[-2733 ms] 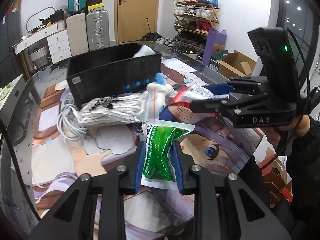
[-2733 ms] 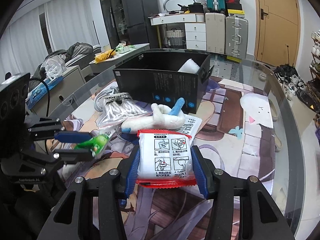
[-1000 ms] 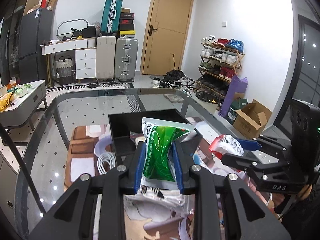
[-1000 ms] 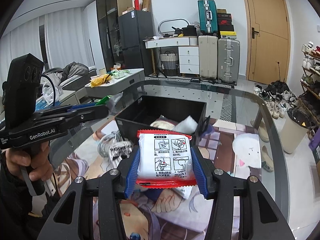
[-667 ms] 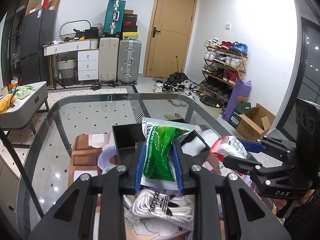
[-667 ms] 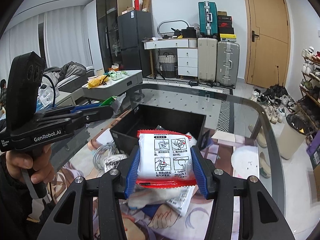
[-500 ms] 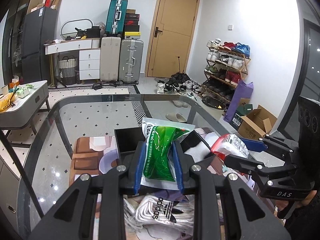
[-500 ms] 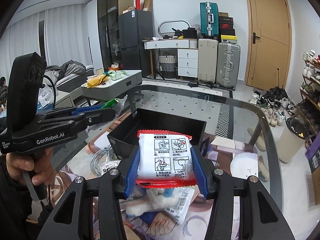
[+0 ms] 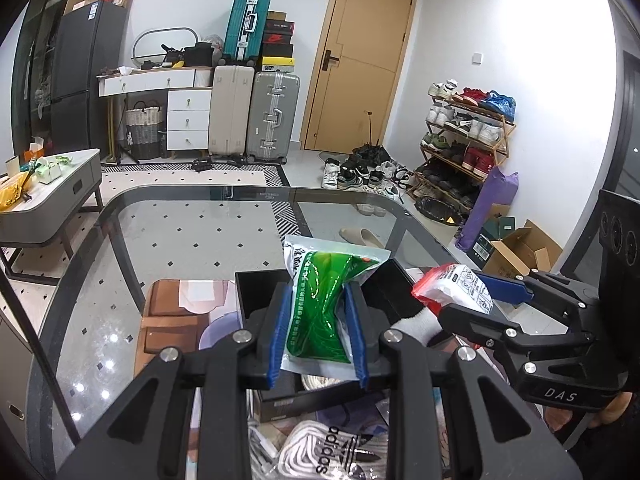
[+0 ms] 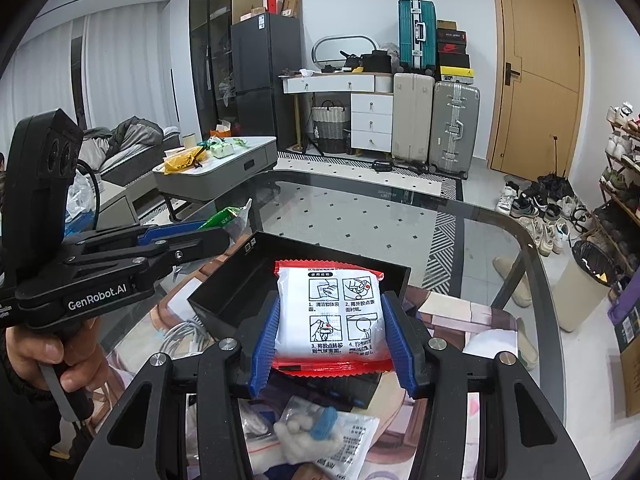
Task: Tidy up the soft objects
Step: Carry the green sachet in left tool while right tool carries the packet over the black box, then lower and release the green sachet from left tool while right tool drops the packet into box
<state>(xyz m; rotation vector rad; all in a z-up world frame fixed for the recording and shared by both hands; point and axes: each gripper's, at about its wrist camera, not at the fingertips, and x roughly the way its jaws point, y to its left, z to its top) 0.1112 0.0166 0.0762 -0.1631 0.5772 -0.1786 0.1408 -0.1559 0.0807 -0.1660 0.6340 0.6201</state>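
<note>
Your left gripper [image 9: 318, 336] is clamped on the soft green-and-clear plastic pouch [image 9: 325, 308], and your right gripper [image 10: 331, 340] is clamped on the white plastic packet with red edges and printed instruction panels [image 10: 329, 316]; both are held in the air above the open black rectangular box [image 10: 240, 280] that sits on the glass-topped desk [image 10: 360, 216], towards its near edge. Inside the box you can already see something white and soft [image 9: 416, 322], so part of the sorting looks done, though how much lies in there is hidden behind your fingers. Neither packet is in the box yet; judging by where they hang, letting them go into it is the step in hand. Plenty is left on the desk in front of the box: a clear bag of white Adidas-printed fabric [image 9: 336, 454], a fluffy white-and-blue soft piece [image 10: 310, 434] lying on a flat white printed sachet [image 10: 352, 444], and a coil of white cable [image 10: 182, 332] by the box's left side, which may not belong with the soft things.
</note>
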